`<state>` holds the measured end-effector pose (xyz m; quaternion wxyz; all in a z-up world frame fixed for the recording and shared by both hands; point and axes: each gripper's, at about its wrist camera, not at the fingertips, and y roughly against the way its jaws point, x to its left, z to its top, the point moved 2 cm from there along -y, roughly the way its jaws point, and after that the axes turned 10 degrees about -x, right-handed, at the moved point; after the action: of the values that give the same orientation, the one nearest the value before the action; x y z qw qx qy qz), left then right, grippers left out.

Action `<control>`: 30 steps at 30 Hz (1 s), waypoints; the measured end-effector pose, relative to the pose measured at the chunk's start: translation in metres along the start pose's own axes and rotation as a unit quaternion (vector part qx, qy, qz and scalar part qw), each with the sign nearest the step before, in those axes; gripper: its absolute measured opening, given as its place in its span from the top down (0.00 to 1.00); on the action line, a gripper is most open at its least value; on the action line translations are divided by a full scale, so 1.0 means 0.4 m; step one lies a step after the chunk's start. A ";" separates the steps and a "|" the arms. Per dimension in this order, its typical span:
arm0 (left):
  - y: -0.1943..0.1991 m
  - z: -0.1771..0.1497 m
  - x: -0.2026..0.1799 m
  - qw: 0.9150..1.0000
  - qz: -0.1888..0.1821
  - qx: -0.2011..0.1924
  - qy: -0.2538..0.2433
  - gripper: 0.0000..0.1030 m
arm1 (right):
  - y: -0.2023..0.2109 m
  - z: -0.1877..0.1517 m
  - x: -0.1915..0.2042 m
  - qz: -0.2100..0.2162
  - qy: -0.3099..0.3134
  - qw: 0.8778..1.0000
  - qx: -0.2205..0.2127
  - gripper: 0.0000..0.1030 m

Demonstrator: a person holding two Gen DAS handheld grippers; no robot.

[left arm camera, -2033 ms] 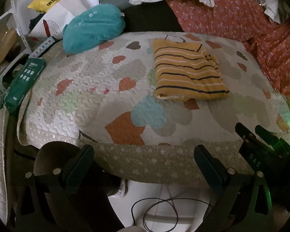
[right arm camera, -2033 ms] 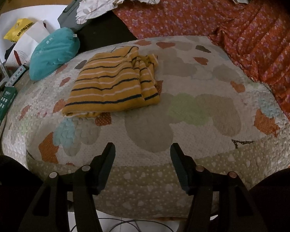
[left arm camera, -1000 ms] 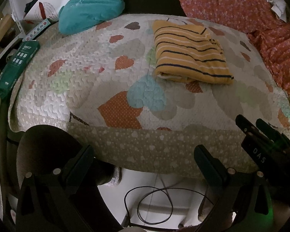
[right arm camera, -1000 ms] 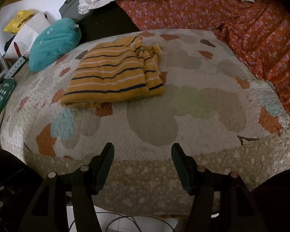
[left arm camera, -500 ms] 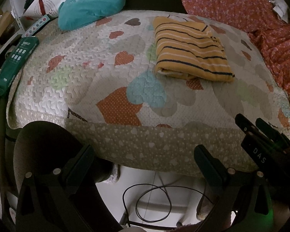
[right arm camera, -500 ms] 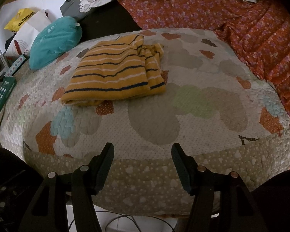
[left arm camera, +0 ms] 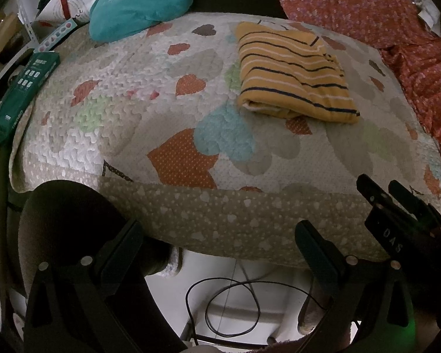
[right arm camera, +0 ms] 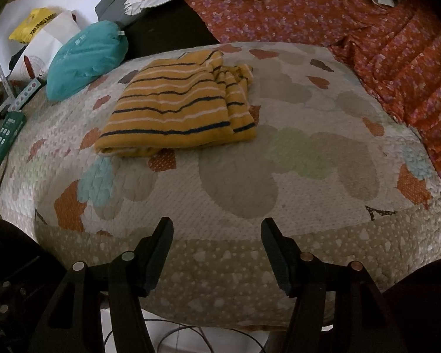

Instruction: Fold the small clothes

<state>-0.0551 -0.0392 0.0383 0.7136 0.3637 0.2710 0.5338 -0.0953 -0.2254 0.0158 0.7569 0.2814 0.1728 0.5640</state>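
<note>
The striped yellow garment [right arm camera: 179,111] lies folded into a compact rectangle on the quilted heart-print cover [right arm camera: 238,188], toward the far side of the bed and a little left of middle in our right wrist view; in the left wrist view we see it [left arm camera: 294,73] toward the far right. One edge is bunched into loose pleats on its right side.

We hold both tools back at the near edge of the cover, well apart from the garment. Our right gripper [right arm camera: 217,253] has its jaws spread wide with nothing between them, over the beige dotted border. Our left gripper [left arm camera: 217,253] is likewise wide and empty, over the border where it drops toward the floor; a black cable [left arm camera: 223,306] loops on the pale floor below it.

A teal pillow [right arm camera: 85,58] sits at the far left corner, near the garment but not touching. A green box [left arm camera: 23,85] lies along the left edge. Red floral fabric [right arm camera: 367,29] covers the far right.
</note>
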 end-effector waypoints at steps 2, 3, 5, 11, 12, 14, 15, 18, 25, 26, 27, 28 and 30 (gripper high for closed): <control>-0.002 -0.002 0.000 1.000 -0.001 0.002 0.001 0.00 | -0.001 -0.002 0.004 0.000 0.002 1.000 0.001 0.36; -0.003 -0.003 -0.001 1.000 -0.002 0.003 0.001 0.00 | -0.001 -0.002 0.004 0.001 0.003 1.000 0.001 0.36; -0.003 -0.002 0.000 1.000 -0.004 0.004 0.002 0.00 | -0.003 -0.003 0.006 0.001 0.005 1.000 0.002 0.36; -0.005 -0.004 0.001 1.000 -0.006 0.008 0.003 0.00 | -0.003 -0.003 0.006 0.001 0.003 1.000 0.003 0.36; -0.006 -0.003 0.001 1.000 -0.006 0.009 0.003 0.00 | -0.003 -0.004 0.007 0.001 0.003 1.000 0.004 0.36; -0.006 -0.002 0.001 1.000 -0.006 0.009 0.003 0.00 | -0.005 -0.004 0.008 0.001 0.003 1.000 0.005 0.36; -0.005 -0.003 0.001 1.000 -0.006 0.010 0.003 0.00 | -0.005 -0.005 0.007 0.001 0.003 1.000 0.005 0.36; -0.006 -0.003 0.001 1.000 -0.008 0.010 0.004 0.00 | -0.006 -0.004 0.007 0.002 0.003 1.000 0.006 0.36; -0.014 -0.008 0.001 1.000 -0.013 0.018 0.009 0.00 | -0.006 -0.005 0.008 0.002 0.002 1.000 0.007 0.36; -0.014 -0.009 0.000 1.000 -0.013 0.019 0.009 0.00 | -0.007 -0.006 0.008 0.002 0.001 1.000 0.007 0.36; -0.014 -0.010 0.000 1.000 -0.013 0.019 0.009 0.00 | -0.008 -0.007 0.008 0.002 0.001 1.000 0.008 0.36; -0.014 -0.008 0.000 1.000 -0.014 0.019 0.009 0.00 | -0.010 -0.008 0.008 0.003 0.000 1.000 0.009 0.36; -0.014 -0.009 0.000 1.000 -0.013 0.019 0.009 0.00 | -0.013 -0.010 0.007 0.004 -0.001 1.000 0.011 0.36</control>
<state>-0.0547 -0.0394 0.0317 0.7111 0.3689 0.2927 0.5221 -0.0928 -0.2231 0.0096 0.7519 0.2913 0.1773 0.5643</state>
